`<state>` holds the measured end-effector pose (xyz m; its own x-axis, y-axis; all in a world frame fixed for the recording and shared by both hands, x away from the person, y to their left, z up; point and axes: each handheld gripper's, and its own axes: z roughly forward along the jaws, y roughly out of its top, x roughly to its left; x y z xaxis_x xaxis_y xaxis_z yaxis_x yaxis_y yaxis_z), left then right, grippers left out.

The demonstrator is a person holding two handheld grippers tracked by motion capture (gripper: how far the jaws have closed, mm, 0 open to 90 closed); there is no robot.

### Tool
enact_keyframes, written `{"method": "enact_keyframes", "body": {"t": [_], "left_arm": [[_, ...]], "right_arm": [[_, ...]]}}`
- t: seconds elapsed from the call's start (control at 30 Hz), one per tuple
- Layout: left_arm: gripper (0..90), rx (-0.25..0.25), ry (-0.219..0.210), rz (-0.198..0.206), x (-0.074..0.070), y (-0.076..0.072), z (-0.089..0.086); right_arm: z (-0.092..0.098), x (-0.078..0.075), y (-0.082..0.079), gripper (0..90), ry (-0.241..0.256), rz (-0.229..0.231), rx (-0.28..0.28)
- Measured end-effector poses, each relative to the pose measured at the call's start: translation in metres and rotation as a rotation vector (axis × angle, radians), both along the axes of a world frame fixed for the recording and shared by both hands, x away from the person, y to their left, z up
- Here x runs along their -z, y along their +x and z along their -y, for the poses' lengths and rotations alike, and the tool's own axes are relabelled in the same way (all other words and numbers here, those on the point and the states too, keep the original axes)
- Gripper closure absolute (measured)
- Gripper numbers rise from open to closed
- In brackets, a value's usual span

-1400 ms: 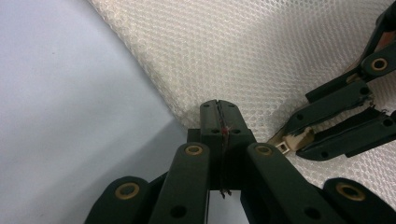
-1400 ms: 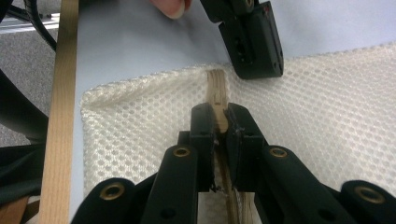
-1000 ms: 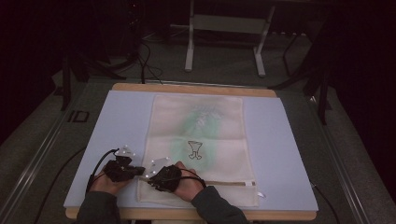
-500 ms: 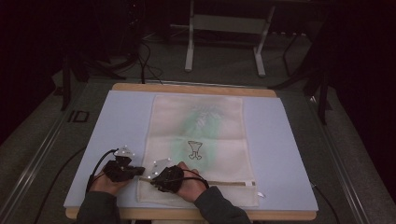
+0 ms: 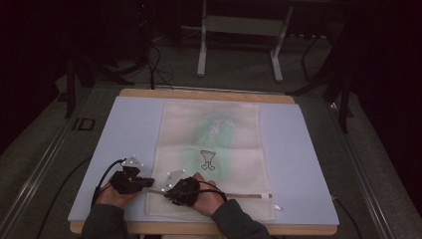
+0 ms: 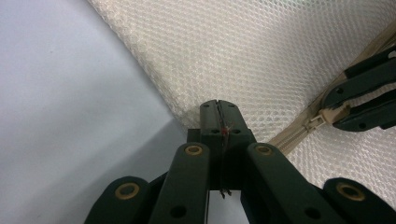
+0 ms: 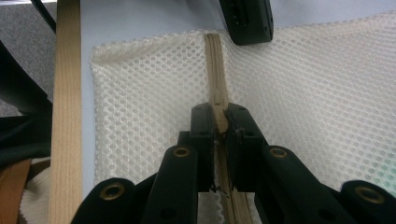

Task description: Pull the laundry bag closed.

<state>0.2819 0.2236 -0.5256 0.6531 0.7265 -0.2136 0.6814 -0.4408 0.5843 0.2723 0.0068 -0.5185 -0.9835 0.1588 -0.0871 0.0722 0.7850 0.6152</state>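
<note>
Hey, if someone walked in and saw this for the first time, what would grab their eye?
Probably the big cream mesh bag lying flat on the pale blue table, with a green shape showing through its middle. Next, the two hands at its near left corner: the left gripper is shut on the bag's edge, and the right gripper pinches the zipper pull.

The bag [image 6: 280,51] at upper right is cream open-mesh cloth with a woven tan zip [image 7: 215,70], lying on a smooth matt pale-blue mat [image 6: 60,107] edged by light wood [image 7: 65,93].
</note>
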Motion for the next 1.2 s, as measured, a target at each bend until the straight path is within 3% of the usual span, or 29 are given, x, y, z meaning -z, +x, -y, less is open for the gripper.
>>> {"method": "enact_keyframes", "body": {"t": [1.2], "left_arm": [[89.8,-0.001,0.002,-0.003,0.0,0.0,0.001]], "right_arm": [[0.023,-0.002,-0.007,82.3,-0.029,0.026,0.018]]}}
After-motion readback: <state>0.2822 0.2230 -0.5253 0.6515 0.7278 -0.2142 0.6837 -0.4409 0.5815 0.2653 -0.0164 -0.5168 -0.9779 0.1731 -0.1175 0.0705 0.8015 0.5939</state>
